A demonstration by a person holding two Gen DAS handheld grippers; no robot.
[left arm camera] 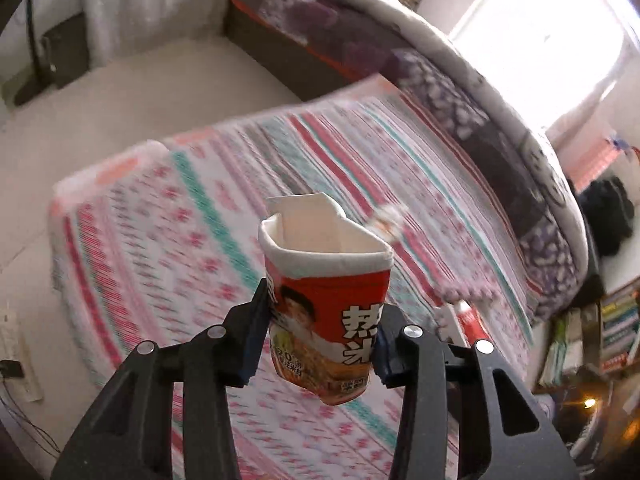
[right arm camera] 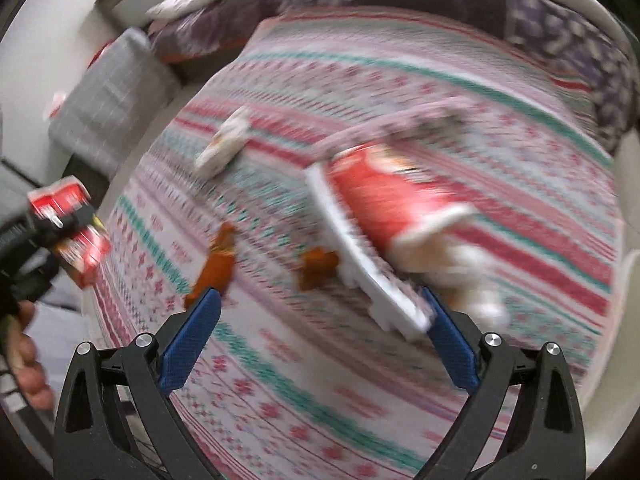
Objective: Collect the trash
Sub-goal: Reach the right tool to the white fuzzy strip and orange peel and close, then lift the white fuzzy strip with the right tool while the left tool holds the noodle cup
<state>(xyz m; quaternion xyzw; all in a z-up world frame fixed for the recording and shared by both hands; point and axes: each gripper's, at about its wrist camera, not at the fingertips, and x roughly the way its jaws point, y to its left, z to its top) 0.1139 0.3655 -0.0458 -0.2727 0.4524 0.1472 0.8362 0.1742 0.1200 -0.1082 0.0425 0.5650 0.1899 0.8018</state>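
My left gripper (left arm camera: 320, 340) is shut on a crushed red instant-noodle cup (left arm camera: 328, 304), held upright above the striped bed sheet (left arm camera: 160, 240), its white rim bent and its lid flap standing up. In the right wrist view that cup (right arm camera: 86, 248) shows at the far left edge. My right gripper (right arm camera: 320, 300) hangs open over the bed with nothing between its blue pads. Just ahead of it a second red cup (right arm camera: 384, 196) lies on its side against a flat white piece (right arm camera: 360, 264). Two orange wrappers (right arm camera: 216, 268) (right arm camera: 318, 268) and a white packet (right arm camera: 226, 142) lie nearby.
A purple patterned quilt (left arm camera: 460, 92) is bunched along the bed's far side. A grey box (right arm camera: 108, 104) stands off the bed's corner. A person's hand (right arm camera: 24, 356) shows at the left. Books fill a shelf (left arm camera: 612, 328); a power strip (left arm camera: 16, 352) lies on the floor.
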